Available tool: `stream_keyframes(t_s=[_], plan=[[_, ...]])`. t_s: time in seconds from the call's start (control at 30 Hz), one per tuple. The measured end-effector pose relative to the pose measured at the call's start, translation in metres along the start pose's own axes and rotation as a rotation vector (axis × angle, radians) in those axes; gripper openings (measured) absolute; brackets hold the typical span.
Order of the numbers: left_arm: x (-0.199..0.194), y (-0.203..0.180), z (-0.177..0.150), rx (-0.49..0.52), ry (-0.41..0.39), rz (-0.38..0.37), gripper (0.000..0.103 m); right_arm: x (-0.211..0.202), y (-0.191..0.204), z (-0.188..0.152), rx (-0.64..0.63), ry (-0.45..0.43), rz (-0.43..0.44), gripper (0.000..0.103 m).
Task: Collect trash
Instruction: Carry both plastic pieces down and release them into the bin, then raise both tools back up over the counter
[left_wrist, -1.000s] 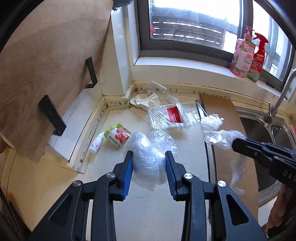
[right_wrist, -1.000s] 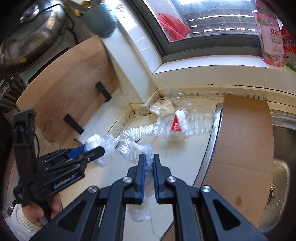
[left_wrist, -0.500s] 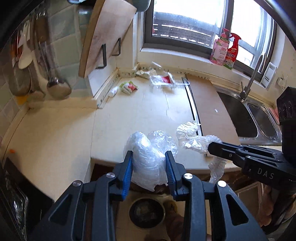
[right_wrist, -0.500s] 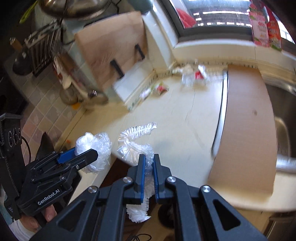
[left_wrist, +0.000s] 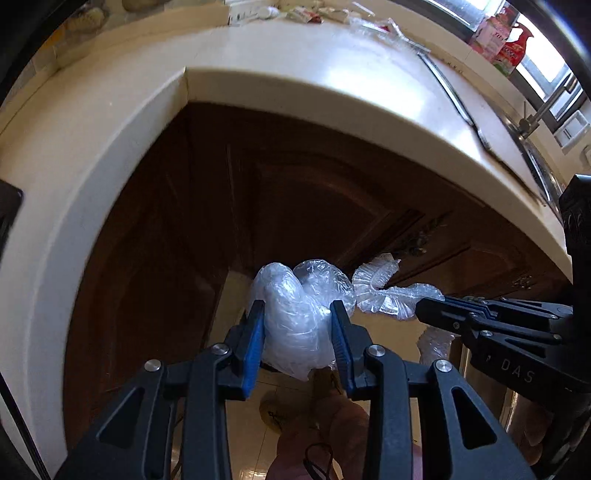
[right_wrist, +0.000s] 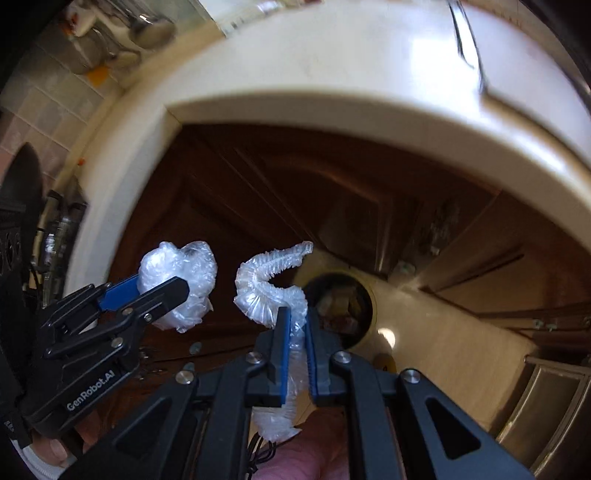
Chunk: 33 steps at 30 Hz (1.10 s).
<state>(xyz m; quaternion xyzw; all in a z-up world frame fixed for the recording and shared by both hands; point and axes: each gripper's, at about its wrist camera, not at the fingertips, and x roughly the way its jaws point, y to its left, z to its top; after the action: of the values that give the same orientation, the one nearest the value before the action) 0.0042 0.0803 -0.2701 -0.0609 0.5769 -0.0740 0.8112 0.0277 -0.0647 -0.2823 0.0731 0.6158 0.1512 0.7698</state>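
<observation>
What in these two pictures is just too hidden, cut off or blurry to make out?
- Bin, right wrist view: only part of its round opening shows behind the right gripper and its plastic strip; the contents are dark.
- Trash on the counter, left wrist view: tiny and cut by the top edge.
- Bottles by the window: labels too small.
- Utensils on the wall, right wrist view: blurred.
- Left gripper: the plastic wad hides the floor beyond.

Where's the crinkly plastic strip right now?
In the right wrist view the crinkly plastic strip is pinched in the right hand-held gripper, below the counter edge, above the round bin on the floor.
</observation>
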Motion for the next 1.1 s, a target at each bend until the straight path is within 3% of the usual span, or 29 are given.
stream_keyframes(t_s=[0.23, 0.4, 0.5, 0.53, 0.67, 1.1], plan=[[0.127, 0.035, -0.037, -0.087, 0.078, -0.020, 0.034, 0.126, -0.034, -0.008, 0.026, 0.110, -0.045, 0.009], [0.200, 0.051, -0.055, -0.087, 0.138, 0.007, 0.037, 0.201, -0.052, -0.006, 0.017, 0.147, -0.060, 0.010], [0.236, 0.059, -0.063, -0.106, 0.184, 0.016, 0.047, 0.236, -0.061, 0.000, 0.020, 0.186, -0.089, 0.011], [0.245, 0.062, -0.065, -0.112, 0.198, 0.024, 0.055, 0.244, -0.064, 0.002, 0.027, 0.202, -0.088, 0.015], [0.257, 0.069, -0.067, -0.130, 0.220, 0.056, 0.066, 0.253, -0.071, 0.009, 0.046, 0.217, -0.074, 0.032], [0.207, 0.056, -0.054, -0.163, 0.228, 0.086, 0.073, 0.196, -0.042, 0.012, -0.028, 0.236, -0.022, 0.032]])
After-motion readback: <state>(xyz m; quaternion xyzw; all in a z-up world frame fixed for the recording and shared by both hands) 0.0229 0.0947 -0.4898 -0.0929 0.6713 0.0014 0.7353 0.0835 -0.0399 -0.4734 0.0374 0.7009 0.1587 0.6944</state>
